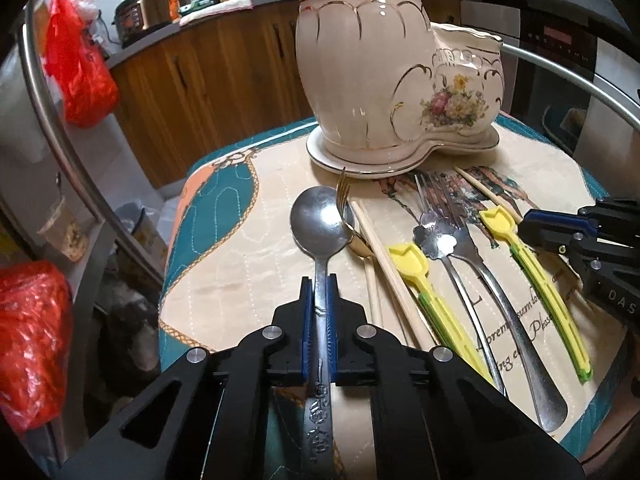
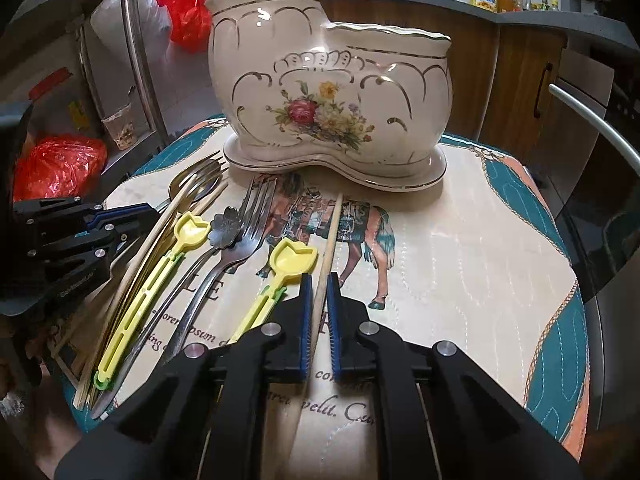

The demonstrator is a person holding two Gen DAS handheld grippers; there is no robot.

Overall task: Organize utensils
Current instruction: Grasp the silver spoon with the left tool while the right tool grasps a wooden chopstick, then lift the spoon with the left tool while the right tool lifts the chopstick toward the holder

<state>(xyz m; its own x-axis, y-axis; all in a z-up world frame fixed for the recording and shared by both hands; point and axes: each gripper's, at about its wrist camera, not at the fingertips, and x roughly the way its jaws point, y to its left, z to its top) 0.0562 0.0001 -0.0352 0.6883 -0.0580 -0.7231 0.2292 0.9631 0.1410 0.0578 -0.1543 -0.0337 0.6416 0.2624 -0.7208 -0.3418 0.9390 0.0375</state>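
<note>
A cream two-part ceramic utensil holder [image 1: 384, 80] with a flower print stands at the back of the quilted mat; it also shows in the right wrist view [image 2: 328, 92]. My left gripper [image 1: 320, 284] is shut on the handle of a steel spoon [image 1: 318, 216], whose bowl points toward the holder. My right gripper [image 2: 319, 284] has its blue pads on either side of a wooden chopstick [image 2: 330, 232], nearly closed on it. Between the grippers lie two yellow plastic scoops [image 2: 294, 258], steel forks [image 2: 244, 240], a flower-shaped spoon [image 2: 226, 226], a gold fork [image 1: 344, 192] and more chopsticks [image 1: 390, 268].
The mat [image 2: 460, 240] covers a small round table with a drop on all sides. A metal rail [image 1: 52, 92] curves on the left, with red plastic bags [image 1: 80, 76] hanging there. Wooden kitchen cabinets [image 1: 208, 76] stand behind. My right gripper shows at the right edge of the left wrist view [image 1: 560, 236].
</note>
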